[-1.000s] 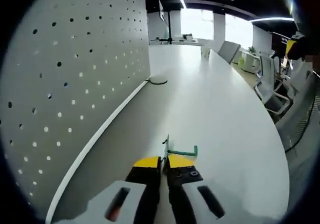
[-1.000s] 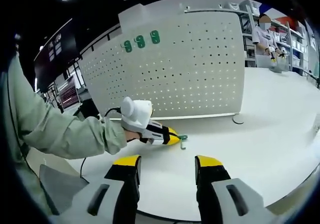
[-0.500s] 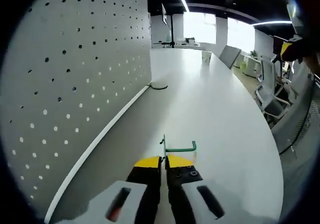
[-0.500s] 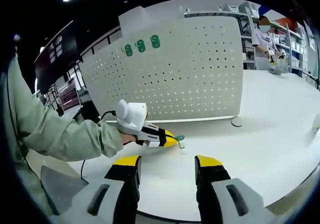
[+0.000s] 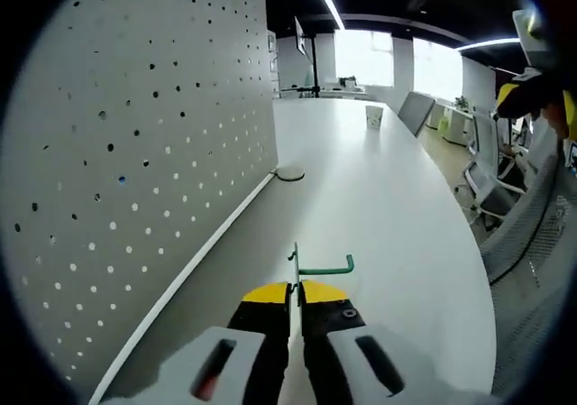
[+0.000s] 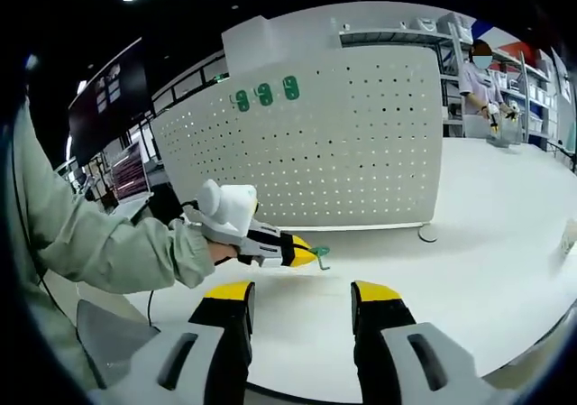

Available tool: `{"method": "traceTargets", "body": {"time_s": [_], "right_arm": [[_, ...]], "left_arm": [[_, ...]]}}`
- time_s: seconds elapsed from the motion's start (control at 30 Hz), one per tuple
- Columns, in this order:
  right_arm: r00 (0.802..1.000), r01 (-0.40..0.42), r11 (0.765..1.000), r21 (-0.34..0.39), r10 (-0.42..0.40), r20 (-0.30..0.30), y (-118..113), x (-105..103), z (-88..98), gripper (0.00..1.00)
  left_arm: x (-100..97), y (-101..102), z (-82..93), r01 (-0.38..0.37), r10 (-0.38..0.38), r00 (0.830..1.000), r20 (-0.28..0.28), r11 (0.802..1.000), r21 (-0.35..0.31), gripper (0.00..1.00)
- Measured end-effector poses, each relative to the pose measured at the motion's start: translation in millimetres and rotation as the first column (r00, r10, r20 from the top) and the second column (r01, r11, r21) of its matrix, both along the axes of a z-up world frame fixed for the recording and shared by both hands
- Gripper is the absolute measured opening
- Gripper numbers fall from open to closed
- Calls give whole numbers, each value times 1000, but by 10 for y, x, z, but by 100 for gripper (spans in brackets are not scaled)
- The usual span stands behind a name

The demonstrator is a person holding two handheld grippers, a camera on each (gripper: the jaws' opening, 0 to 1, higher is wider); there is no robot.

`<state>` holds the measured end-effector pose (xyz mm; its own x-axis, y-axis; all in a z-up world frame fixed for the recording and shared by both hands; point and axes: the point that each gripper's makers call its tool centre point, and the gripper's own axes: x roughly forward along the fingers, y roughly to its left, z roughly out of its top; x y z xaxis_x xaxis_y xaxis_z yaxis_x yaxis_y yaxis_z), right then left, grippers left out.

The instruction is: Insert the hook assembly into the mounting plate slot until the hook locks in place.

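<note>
The left claw [image 5: 295, 289] is closed on the green hook [image 5: 320, 267], its yellow tips pressed together with the hook's thin plate pinched between them and the bent wire arm sticking out to one side past the tips. In the right gripper view the same left claw [image 6: 311, 256] is held above the white tabletop [image 6: 469, 243], a little off its surface, in front of the pegboard [image 6: 361, 143] and near that board's lower edge, with the hook [image 6: 320, 254] at its tip not touching the board. A person's hand [image 6: 216, 250] in a pale green sleeve [image 6: 99, 243] grips the tool. The right claw [image 6: 299, 299] is wide open and holds nothing; its two yellow-tipped jaws stand well apart over the near edge of the tabletop. The pegboard stands upright along the tabletop's far edge, and three green hooks [image 6: 264, 93] hang in a row close to its upper left corner. In the left gripper view the pegboard [image 5: 135, 152] runs along the tabletop [image 5: 388, 207] on the left, a round foot [image 5: 289, 174] lies at its far lower corner, and a paper cup [image 5: 374, 116] stands further back on the tabletop.
</note>
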<state>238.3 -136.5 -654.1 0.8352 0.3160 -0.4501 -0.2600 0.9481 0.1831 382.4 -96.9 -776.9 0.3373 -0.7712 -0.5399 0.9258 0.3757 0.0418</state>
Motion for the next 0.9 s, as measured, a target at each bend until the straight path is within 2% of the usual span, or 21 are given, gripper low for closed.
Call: {"method": "traceTargets", "body": {"time_s": [0.4, 0.73, 0.9], "right_arm": [[1000, -24, 1000, 10, 24, 10, 79, -38, 38, 41], [998, -63, 998, 24, 63, 27, 188, -24, 95, 41], [995, -88, 996, 32, 87, 40, 248, -22, 140, 41]], "left_arm": [[-95, 195, 162, -46, 47, 999, 19, 999, -19, 3], [-267, 377, 244, -78, 79, 997, 25, 997, -27, 3], [-366, 463, 336, -85, 86, 995, 49, 996, -21, 3]]}}
